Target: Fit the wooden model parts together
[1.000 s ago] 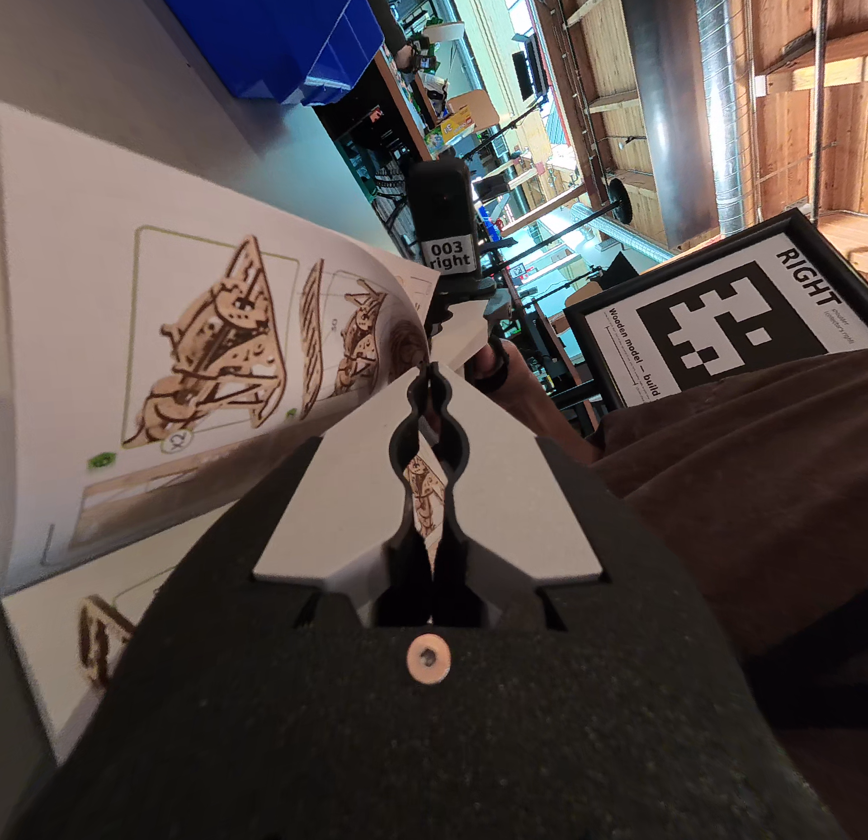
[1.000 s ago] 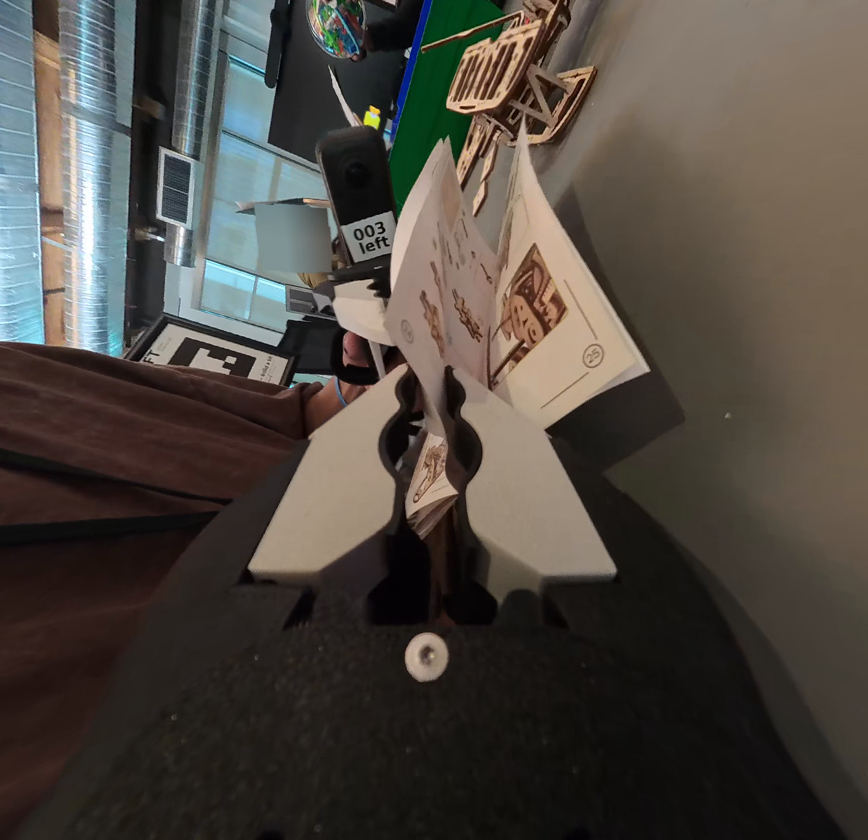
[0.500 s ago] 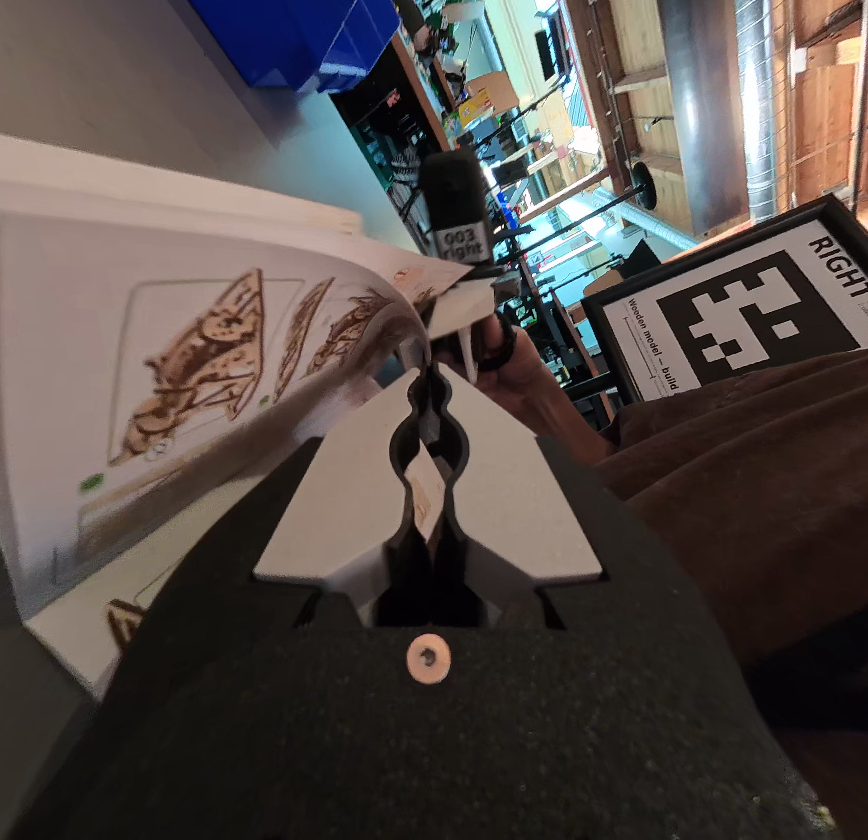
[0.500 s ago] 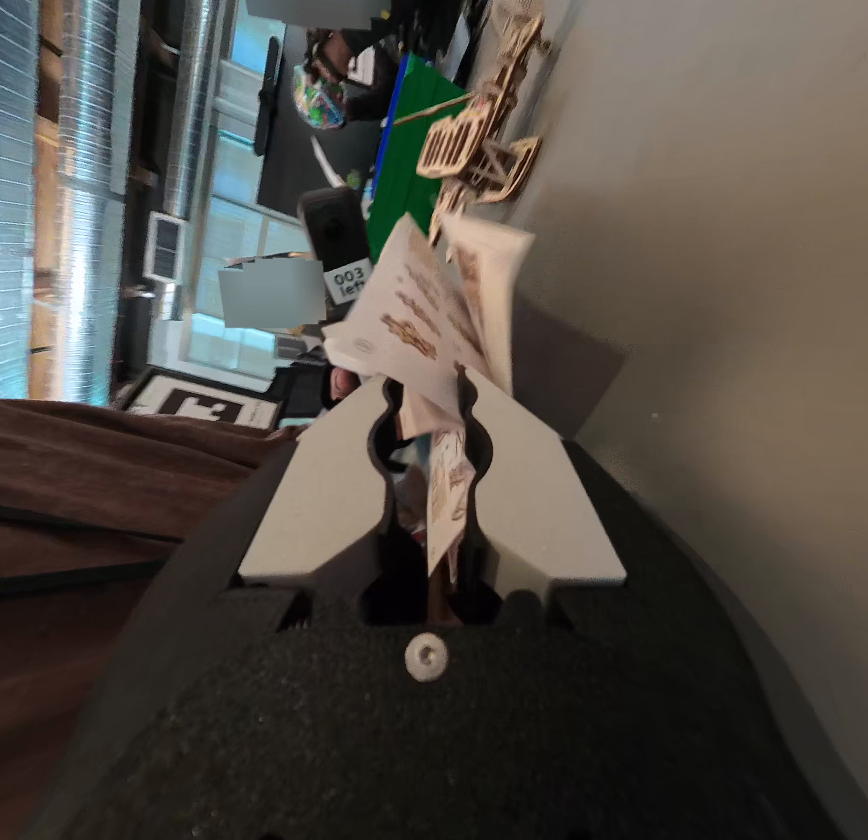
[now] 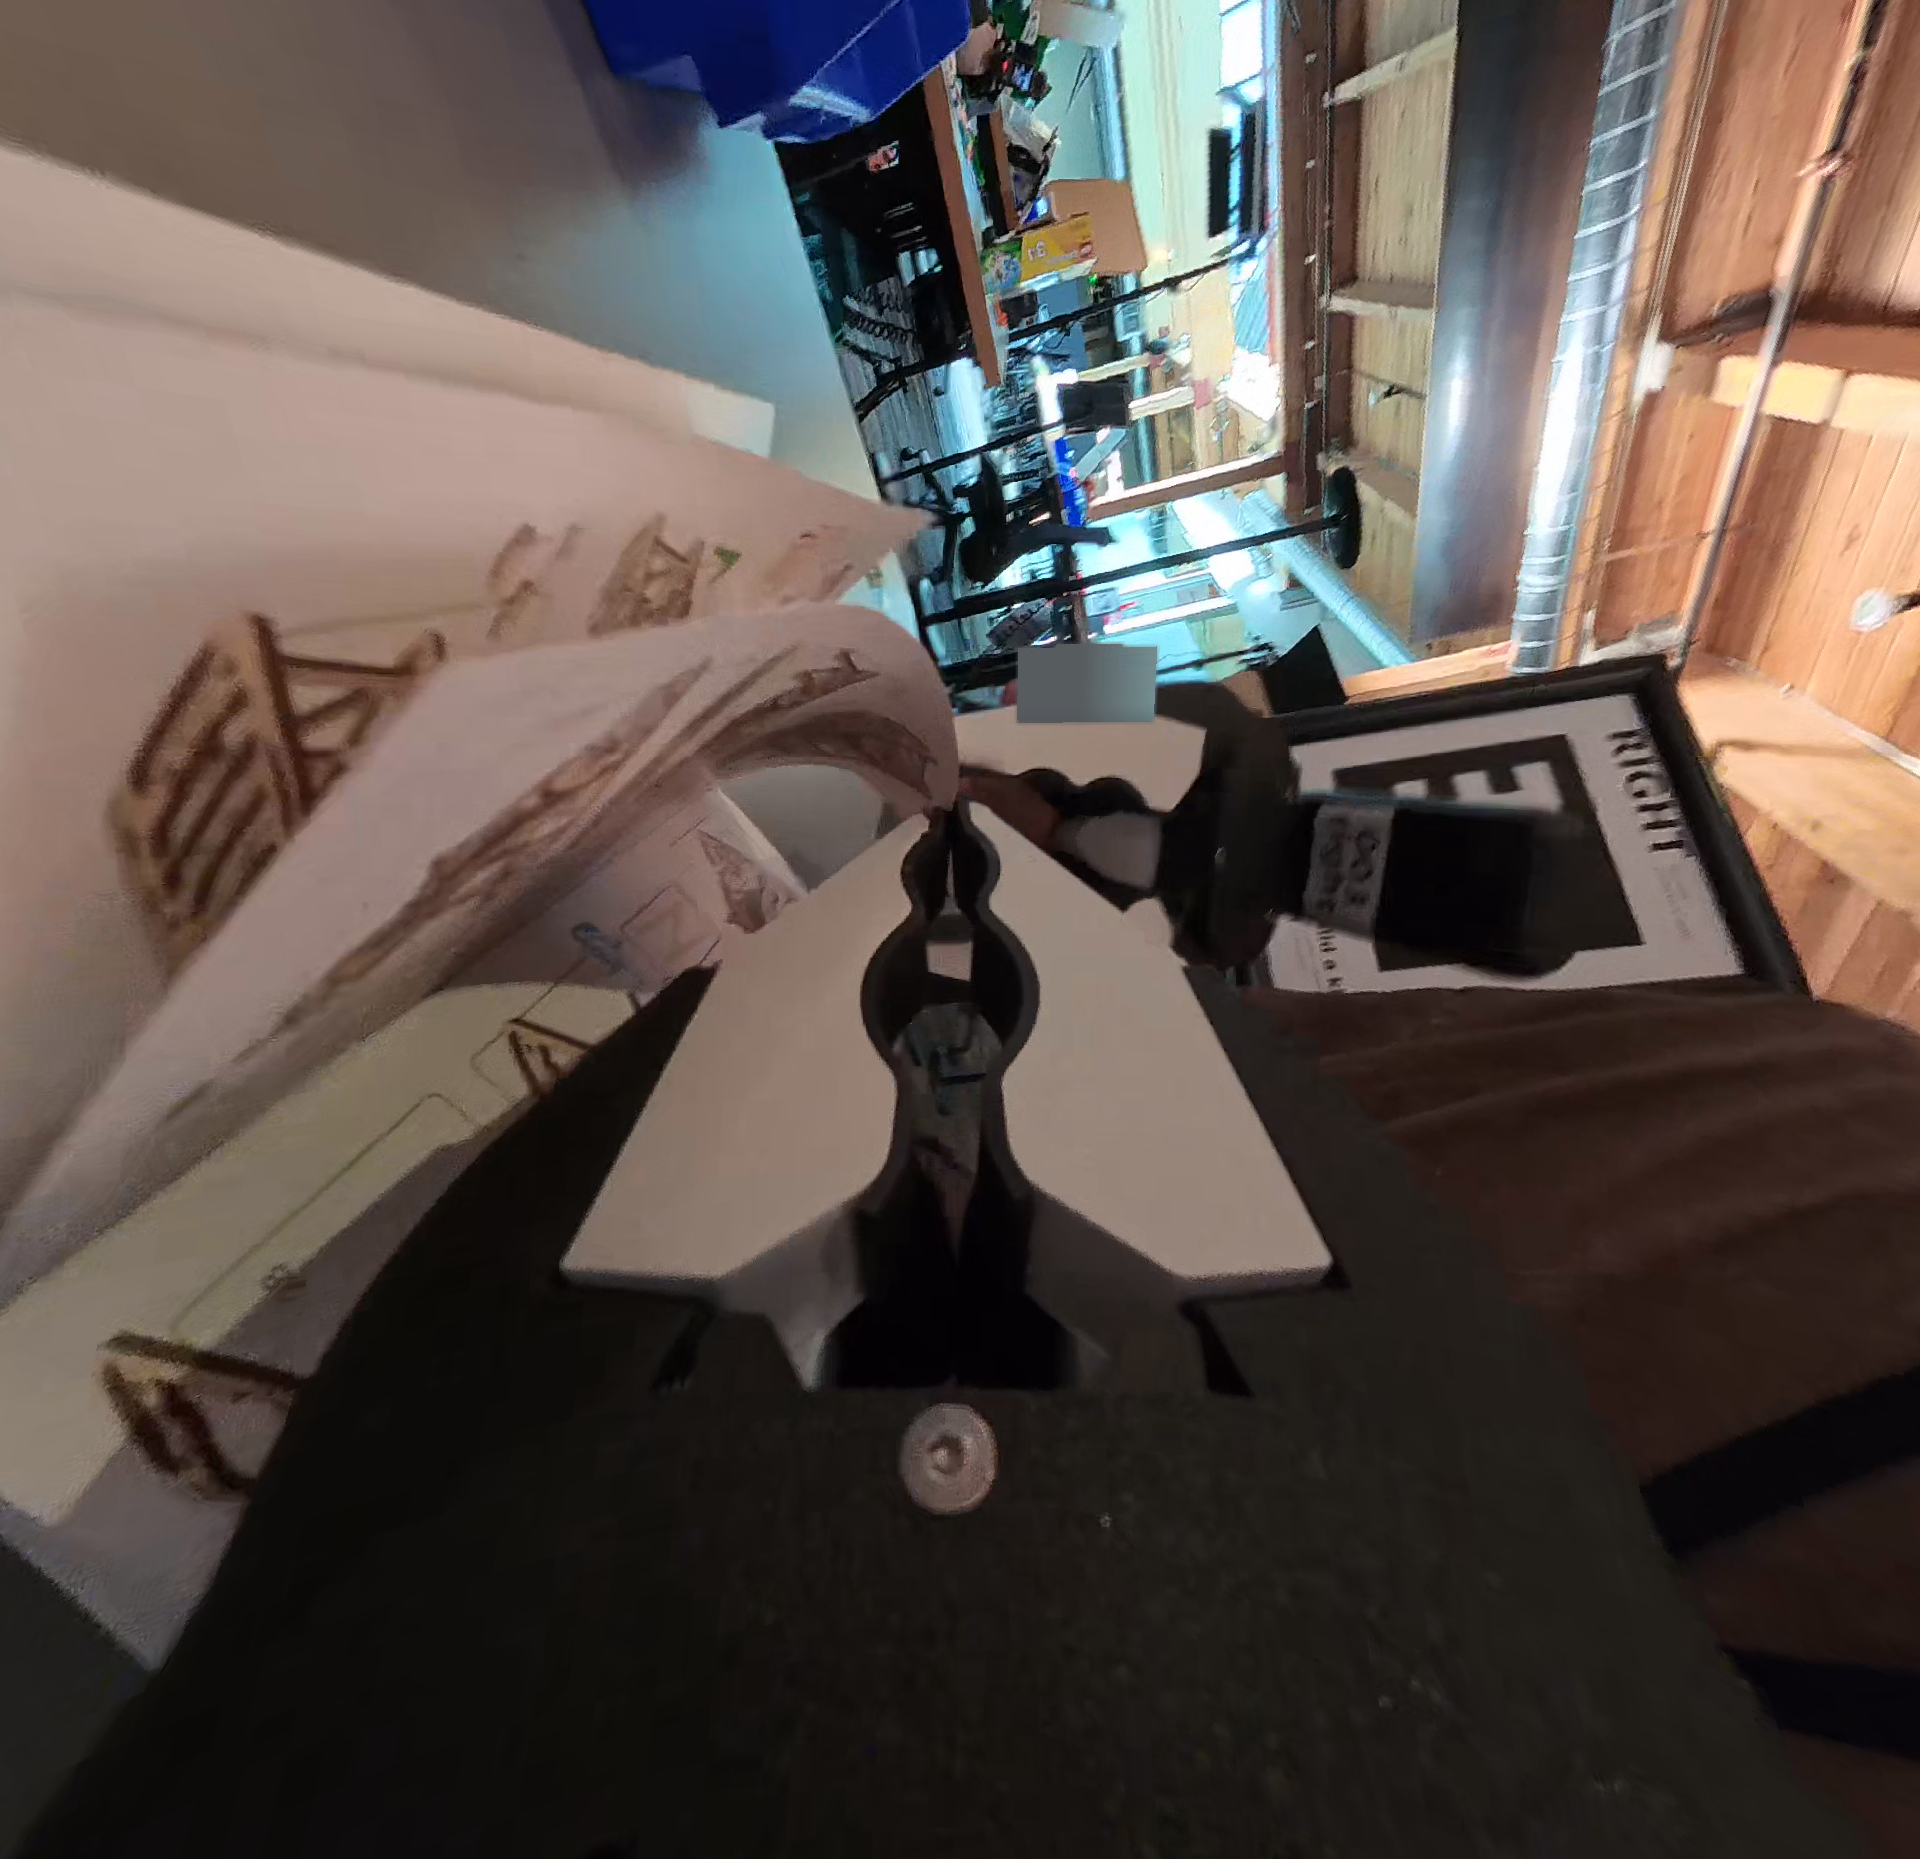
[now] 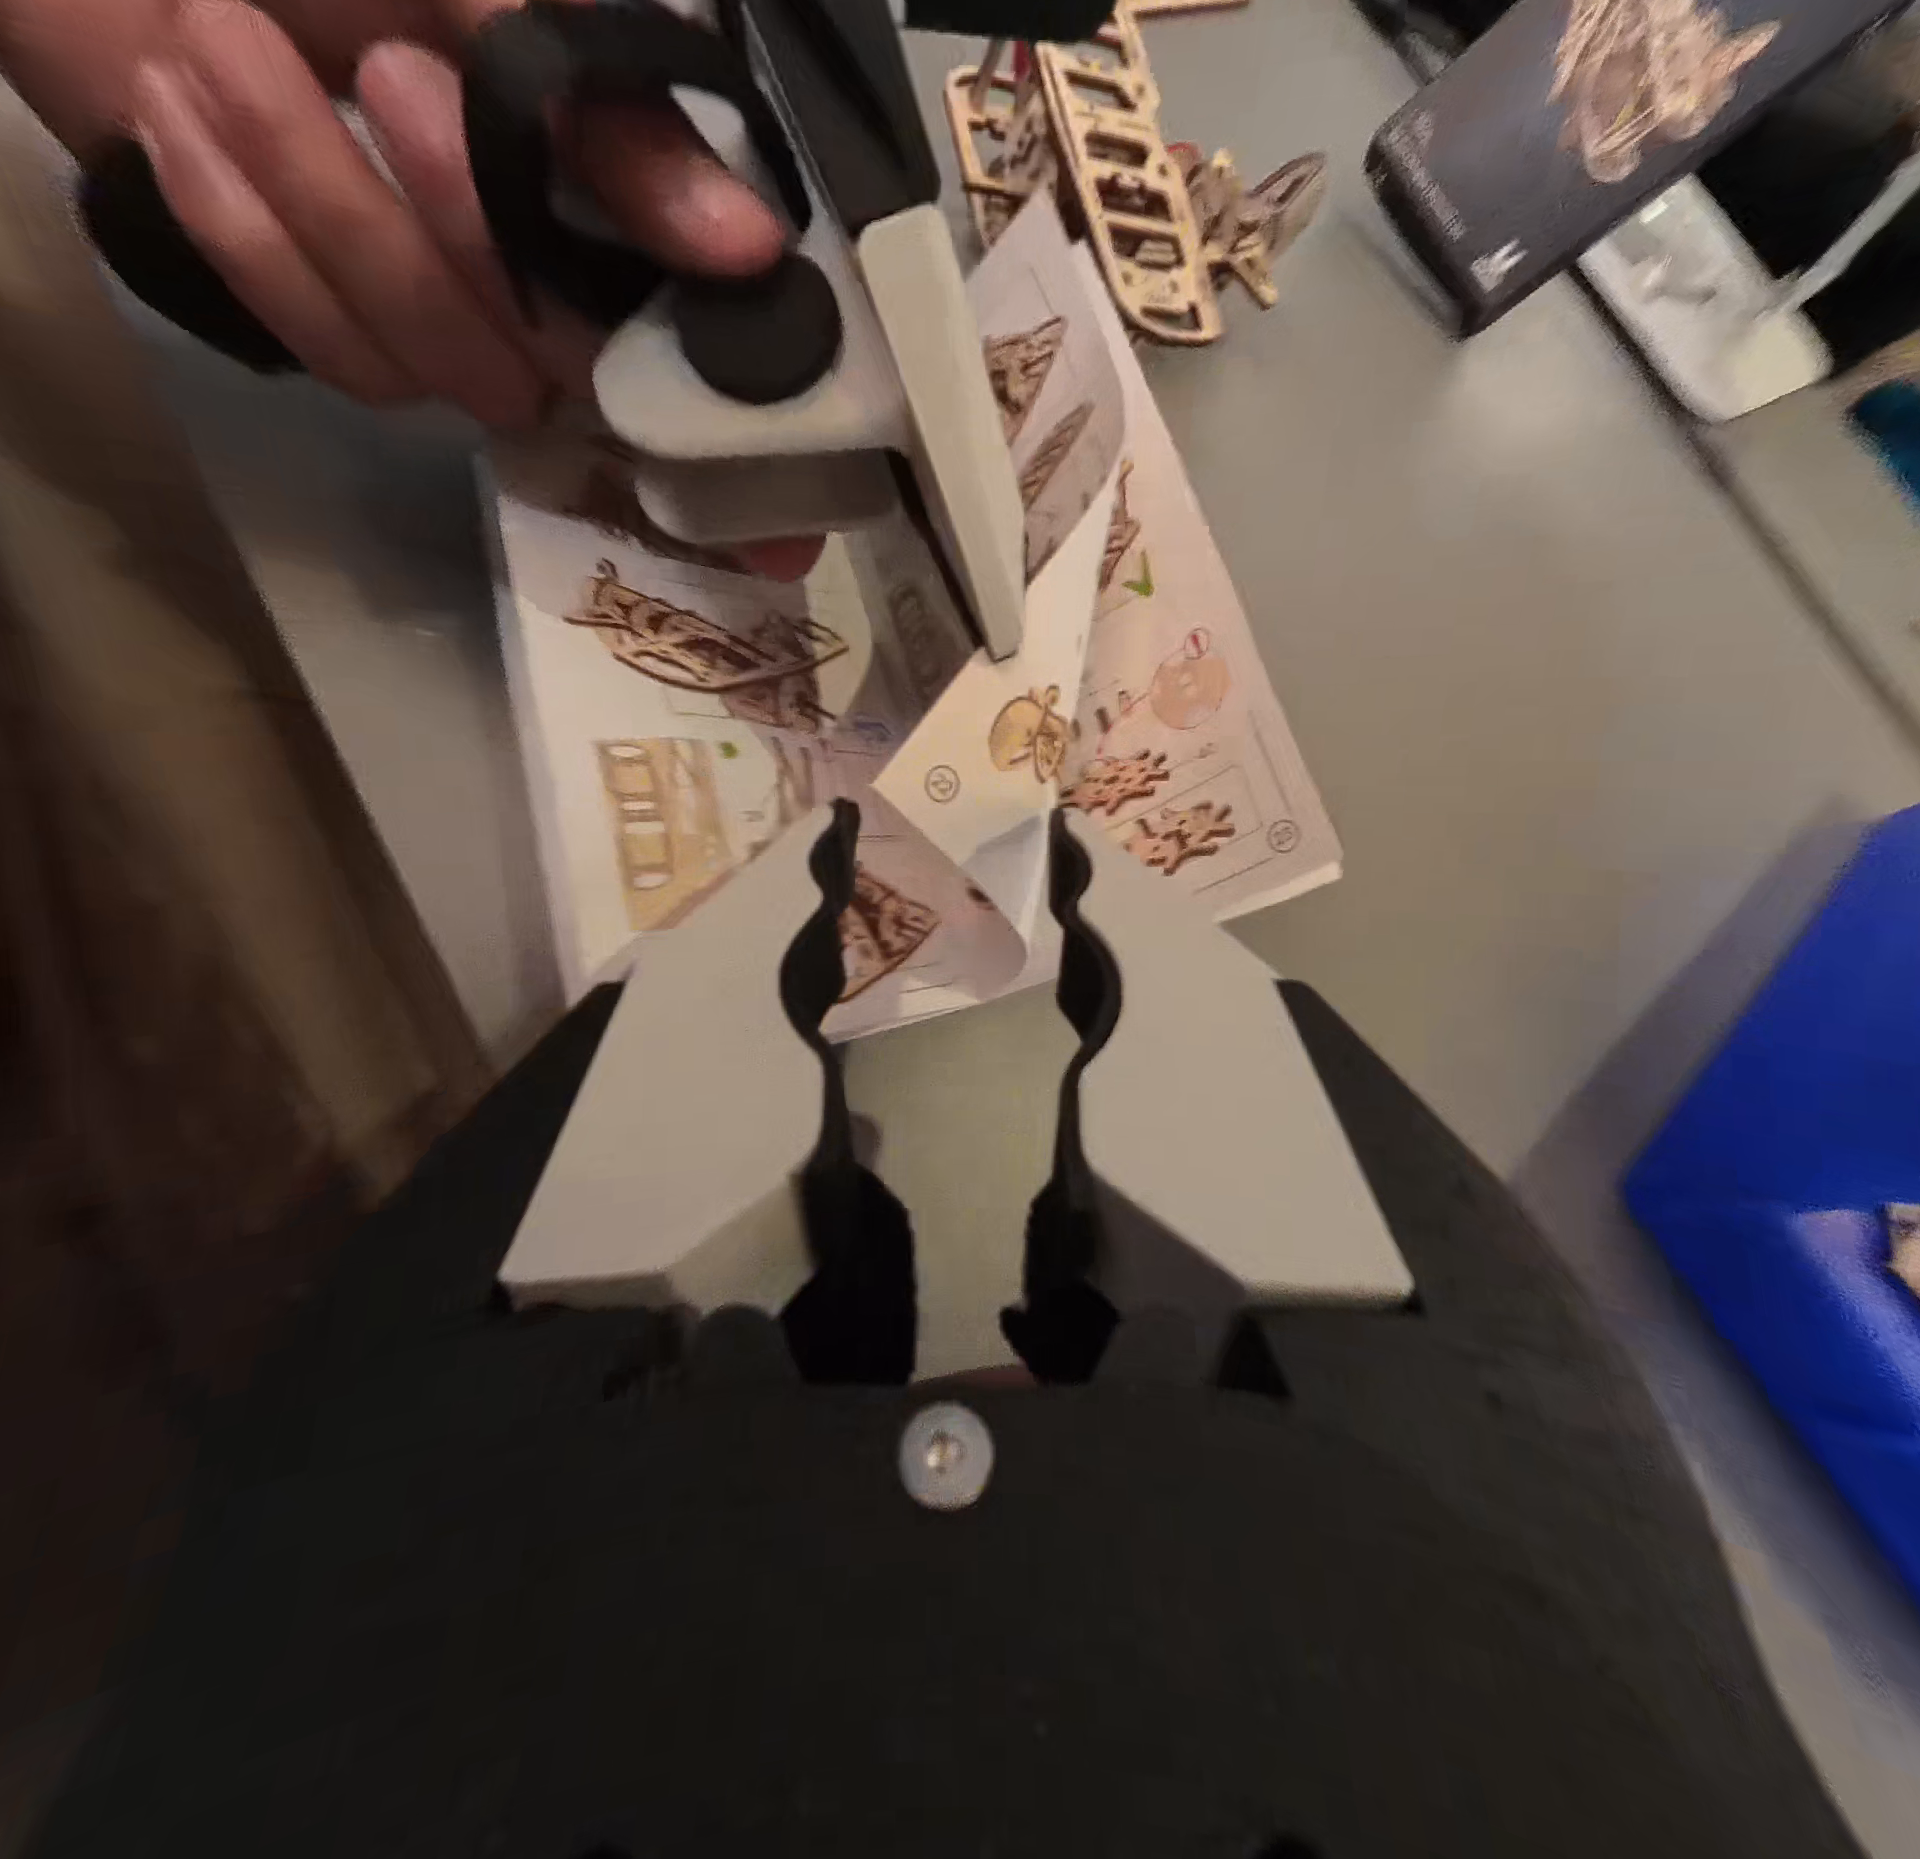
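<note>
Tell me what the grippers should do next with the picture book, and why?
Probably lower the left gripper and let its page settle flat. It is shut on a page of the instruction booklet, the right gripper is open and holds nothing, and the wooden model waits behind.

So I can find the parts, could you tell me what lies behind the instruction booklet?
Behind the booklet, a partly built wooden model sits; the left claw hides its left end.
</note>
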`<act>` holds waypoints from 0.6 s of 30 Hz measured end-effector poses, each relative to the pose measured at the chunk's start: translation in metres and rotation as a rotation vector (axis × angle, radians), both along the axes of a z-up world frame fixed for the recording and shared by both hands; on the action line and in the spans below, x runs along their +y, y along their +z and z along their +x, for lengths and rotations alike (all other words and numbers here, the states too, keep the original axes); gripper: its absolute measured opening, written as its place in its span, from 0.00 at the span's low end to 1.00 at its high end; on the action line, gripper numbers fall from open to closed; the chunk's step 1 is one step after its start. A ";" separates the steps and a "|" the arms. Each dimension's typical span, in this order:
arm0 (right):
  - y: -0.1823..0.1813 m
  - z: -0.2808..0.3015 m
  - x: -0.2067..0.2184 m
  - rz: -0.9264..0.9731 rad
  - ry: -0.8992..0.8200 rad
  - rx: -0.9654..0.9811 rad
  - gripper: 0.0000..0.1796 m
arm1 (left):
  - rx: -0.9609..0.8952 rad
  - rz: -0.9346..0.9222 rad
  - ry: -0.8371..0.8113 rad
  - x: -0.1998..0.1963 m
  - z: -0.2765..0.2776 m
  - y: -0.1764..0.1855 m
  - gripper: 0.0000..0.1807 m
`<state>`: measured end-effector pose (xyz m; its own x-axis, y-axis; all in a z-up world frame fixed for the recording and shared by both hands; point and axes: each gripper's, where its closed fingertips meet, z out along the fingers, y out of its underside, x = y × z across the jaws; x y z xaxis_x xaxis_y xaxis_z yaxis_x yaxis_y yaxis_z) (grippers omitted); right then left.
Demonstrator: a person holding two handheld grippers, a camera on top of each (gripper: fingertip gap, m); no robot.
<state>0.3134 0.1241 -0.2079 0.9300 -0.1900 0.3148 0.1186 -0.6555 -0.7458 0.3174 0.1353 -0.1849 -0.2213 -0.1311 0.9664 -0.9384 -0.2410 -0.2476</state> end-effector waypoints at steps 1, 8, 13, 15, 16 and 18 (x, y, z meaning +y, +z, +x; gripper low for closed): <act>0.002 0.002 0.001 -0.004 -0.008 -0.055 0.16 | 0.014 -0.031 0.006 0.000 0.000 0.004 0.00; 0.016 0.008 0.002 0.018 -0.077 -0.104 0.00 | -0.017 -0.035 0.072 0.002 0.002 0.013 0.00; 0.021 0.012 0.001 0.062 -0.153 -0.031 0.00 | -0.126 0.073 0.065 -0.006 -0.005 0.014 0.02; 0.020 0.009 0.003 0.074 -0.150 0.011 0.00 | -0.158 0.110 0.059 -0.012 -0.007 0.013 0.03; 0.020 0.008 0.003 0.069 -0.147 0.011 0.00 | -0.164 0.116 0.069 -0.014 -0.007 0.013 0.04; 0.016 0.006 0.003 0.034 -0.133 -0.003 0.00 | -0.153 0.110 0.086 -0.014 -0.005 0.014 0.07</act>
